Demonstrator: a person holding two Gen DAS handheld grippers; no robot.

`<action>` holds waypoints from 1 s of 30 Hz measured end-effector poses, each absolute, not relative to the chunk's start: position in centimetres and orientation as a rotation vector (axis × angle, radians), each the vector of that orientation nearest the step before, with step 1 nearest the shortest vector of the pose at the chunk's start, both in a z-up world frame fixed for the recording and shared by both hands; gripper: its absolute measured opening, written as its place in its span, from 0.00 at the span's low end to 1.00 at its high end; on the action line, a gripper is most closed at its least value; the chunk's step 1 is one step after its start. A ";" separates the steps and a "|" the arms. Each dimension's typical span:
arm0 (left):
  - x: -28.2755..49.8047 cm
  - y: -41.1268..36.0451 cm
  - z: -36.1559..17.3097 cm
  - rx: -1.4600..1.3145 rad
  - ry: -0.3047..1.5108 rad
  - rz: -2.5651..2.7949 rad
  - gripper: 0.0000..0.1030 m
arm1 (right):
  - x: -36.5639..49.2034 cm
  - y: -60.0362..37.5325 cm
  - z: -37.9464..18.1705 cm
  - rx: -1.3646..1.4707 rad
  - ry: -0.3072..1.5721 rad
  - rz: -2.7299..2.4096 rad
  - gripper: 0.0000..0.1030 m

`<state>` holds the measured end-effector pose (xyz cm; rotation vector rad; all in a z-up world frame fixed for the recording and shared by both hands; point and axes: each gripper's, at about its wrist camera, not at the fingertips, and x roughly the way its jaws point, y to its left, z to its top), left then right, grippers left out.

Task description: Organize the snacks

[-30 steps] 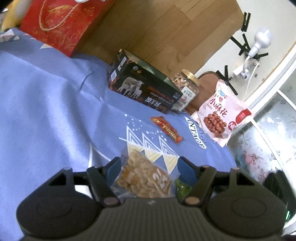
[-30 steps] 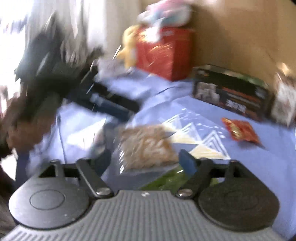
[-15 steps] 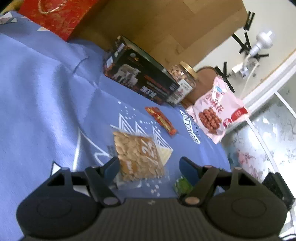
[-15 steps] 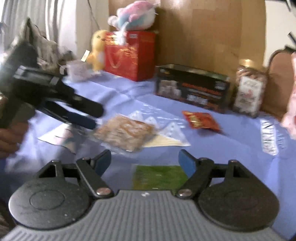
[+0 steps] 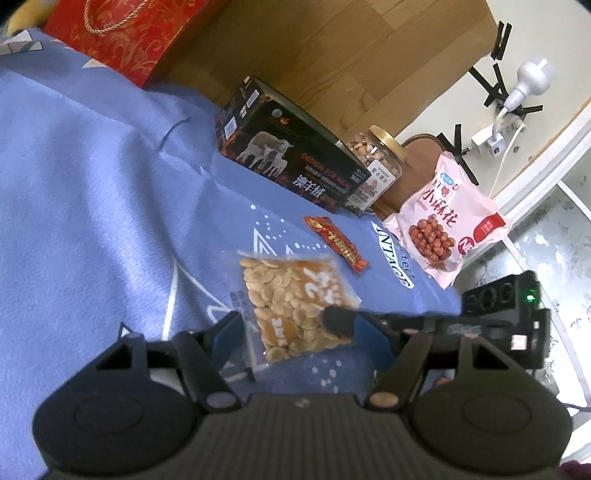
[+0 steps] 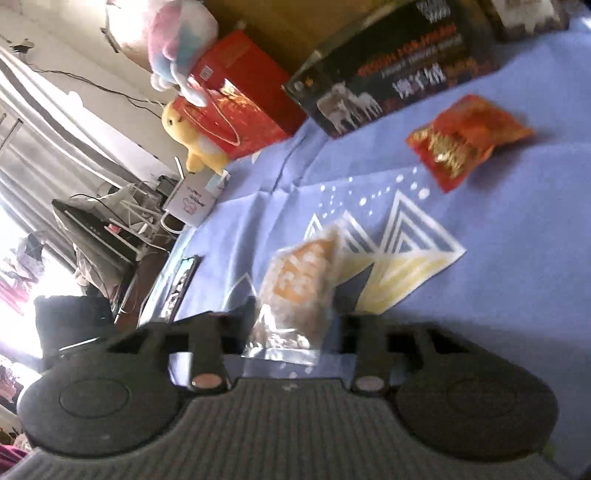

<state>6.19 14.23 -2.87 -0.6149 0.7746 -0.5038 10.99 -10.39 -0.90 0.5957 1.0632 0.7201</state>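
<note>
A clear bag of yellow beans (image 5: 295, 299) lies on the blue cloth (image 5: 92, 206). My left gripper (image 5: 299, 332) is open just in front of it, a finger at each side. My right gripper (image 5: 338, 319) reaches in from the right and its tip touches the bag's right edge. In the right wrist view the bag (image 6: 299, 291) sits between the open fingers of my right gripper (image 6: 295, 317). A small red snack packet (image 5: 336, 243) lies beyond it and also shows in the right wrist view (image 6: 465, 140).
A black box with sheep (image 5: 291, 162), a nut jar (image 5: 376, 166) and a pink snack bag (image 5: 447, 218) stand along the back. A red gift bag (image 5: 122, 33) is at back left. Plush toys (image 6: 184, 48) sit on it. The table edge is at the right.
My right gripper swung in over the bean bag and now straddles it. My left gripper pulled back slightly; the bag sits further ahead between its fingers.
</note>
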 end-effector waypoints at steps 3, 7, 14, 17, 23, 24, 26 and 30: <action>6.2 14.6 -3.0 -0.633 0.772 -0.520 0.70 | 10.5 -10.7 -0.7 0.632 1.055 0.722 0.16; 6.6 15.1 -3.1 -0.708 0.776 -0.541 0.84 | 10.3 -12.9 -0.9 0.786 1.040 0.707 0.11; 8.2 14.6 -2.1 -0.846 0.772 -0.621 0.90 | 10.3 -16.8 -1.4 1.109 0.985 0.717 0.11; 9.4 13.6 -1.3 -0.880 0.761 -0.677 0.76 | 10.9 -17.2 -1.1 1.201 0.956 0.762 0.11; 12.4 11.4 1.7 -0.754 0.729 -0.664 0.26 | 13.0 -17.7 1.4 1.131 0.906 0.770 0.11; 13.2 11.3 2.1 -0.746 0.727 -0.658 0.25 | 13.6 -17.8 1.7 1.120 0.893 0.769 0.11; 14.8 11.1 3.0 -0.718 0.722 -0.637 0.26 | 14.9 -17.8 2.7 1.079 0.878 0.761 0.12; 18.5 10.6 5.1 -0.648 0.689 -0.596 0.28 | 18.7 -17.1 4.8 0.966 0.834 0.732 0.12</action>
